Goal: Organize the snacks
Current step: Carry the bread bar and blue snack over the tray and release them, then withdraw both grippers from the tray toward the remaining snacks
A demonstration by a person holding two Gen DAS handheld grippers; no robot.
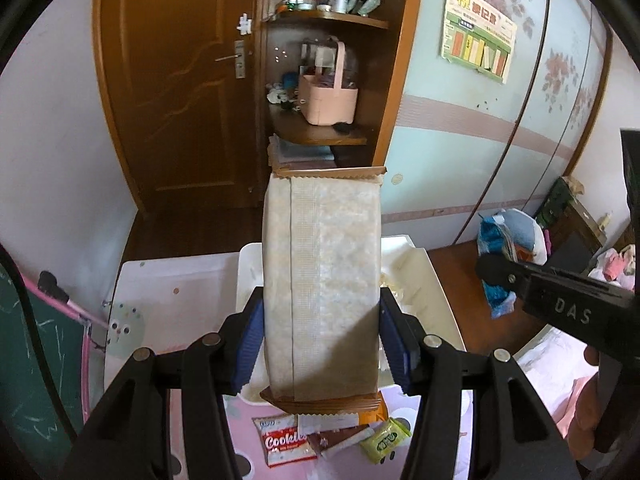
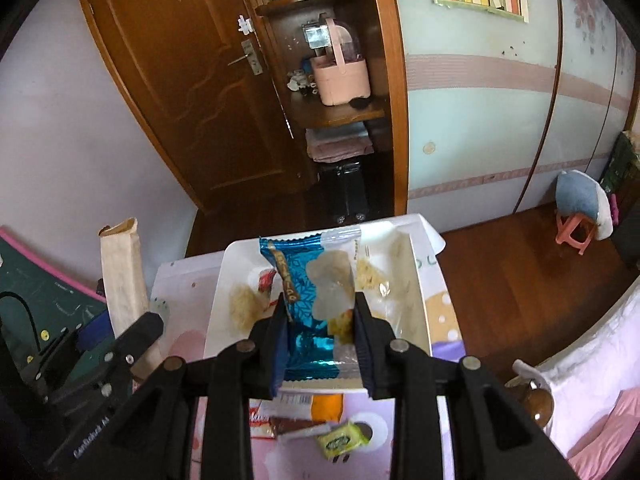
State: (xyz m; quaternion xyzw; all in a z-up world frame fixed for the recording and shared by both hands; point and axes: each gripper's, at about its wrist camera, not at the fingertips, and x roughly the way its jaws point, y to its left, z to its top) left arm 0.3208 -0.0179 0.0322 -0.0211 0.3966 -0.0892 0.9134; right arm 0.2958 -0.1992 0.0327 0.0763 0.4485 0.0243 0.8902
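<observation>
both claws are carrying snacks toward the white tray (image 2: 420, 304), so the step in hand looks like loading packets into it. the left claw (image 1: 320, 344) is clamping a long pale wafer packet (image 1: 320, 280) by its sides, with brown crimped seals at both ends, holding it lifted above the tray's left part. the right claw (image 2: 320, 344) is pinching a blue packet with a clear window (image 2: 316, 292), holding it over the tray's middle; a few pale snack pieces and a small red-and-white packet are already lying in the tray.

on the pink tabletop (image 1: 200, 432), just in front of the tray, a cookies packet (image 1: 284, 440), a brown bar (image 1: 340, 440) and a yellow-green candy (image 2: 340, 438) are waiting, not yet sorted.

the next move probably calls for lowering each packet until it is resting on the tray floor, then opening the jaws. the long packet may need laying flat along one side so it is not overhanging the rim. the loose ones near the front edge would follow.
</observation>
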